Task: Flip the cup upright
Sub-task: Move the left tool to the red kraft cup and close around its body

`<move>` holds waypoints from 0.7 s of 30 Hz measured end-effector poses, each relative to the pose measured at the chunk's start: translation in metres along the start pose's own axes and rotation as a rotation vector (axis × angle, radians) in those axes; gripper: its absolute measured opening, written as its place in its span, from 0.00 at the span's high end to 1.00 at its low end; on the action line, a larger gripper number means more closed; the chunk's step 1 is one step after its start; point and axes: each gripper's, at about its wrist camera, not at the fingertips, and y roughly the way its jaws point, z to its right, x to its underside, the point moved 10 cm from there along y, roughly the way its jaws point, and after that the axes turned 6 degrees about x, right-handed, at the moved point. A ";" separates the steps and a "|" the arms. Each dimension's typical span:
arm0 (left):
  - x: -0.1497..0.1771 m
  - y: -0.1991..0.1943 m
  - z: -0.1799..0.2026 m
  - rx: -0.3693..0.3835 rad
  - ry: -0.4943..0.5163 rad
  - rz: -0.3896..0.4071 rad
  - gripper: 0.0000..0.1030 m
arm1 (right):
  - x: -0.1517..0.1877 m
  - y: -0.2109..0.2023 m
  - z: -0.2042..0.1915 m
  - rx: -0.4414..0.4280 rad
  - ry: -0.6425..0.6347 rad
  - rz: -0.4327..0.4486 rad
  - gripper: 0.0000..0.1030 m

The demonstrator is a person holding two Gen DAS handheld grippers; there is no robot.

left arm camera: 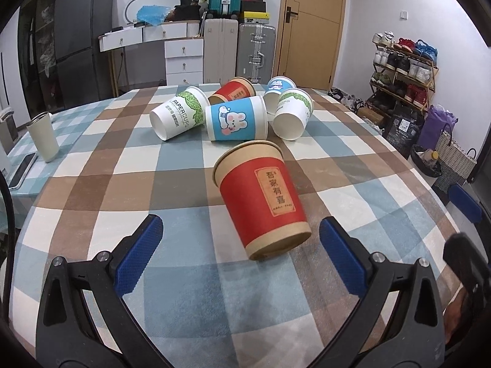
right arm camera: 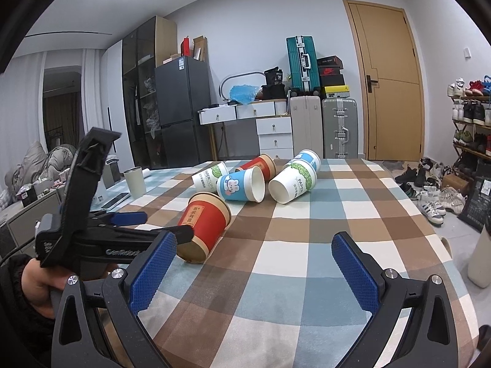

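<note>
A red paper cup lies on its side on the checked tablecloth, base toward me. It also shows in the right wrist view. My left gripper is open, its blue fingers on either side of the cup's base, not touching. In the right wrist view the left gripper reaches in from the left beside the cup. My right gripper is open and empty above the cloth, to the right of the cup. Several more paper cups lie on their sides farther back.
A steel tumbler stands at the table's left edge beside a phone. Behind the table are drawers, suitcases and a door. A shoe rack stands at the right.
</note>
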 end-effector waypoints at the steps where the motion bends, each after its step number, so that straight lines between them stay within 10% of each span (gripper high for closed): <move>1: -0.002 0.003 0.002 0.003 0.001 -0.001 0.01 | 0.000 -0.001 0.000 -0.001 -0.001 0.000 0.00; 21: 0.002 0.034 0.016 0.022 -0.009 -0.077 0.48 | 0.000 0.000 0.003 0.001 0.002 0.004 0.00</move>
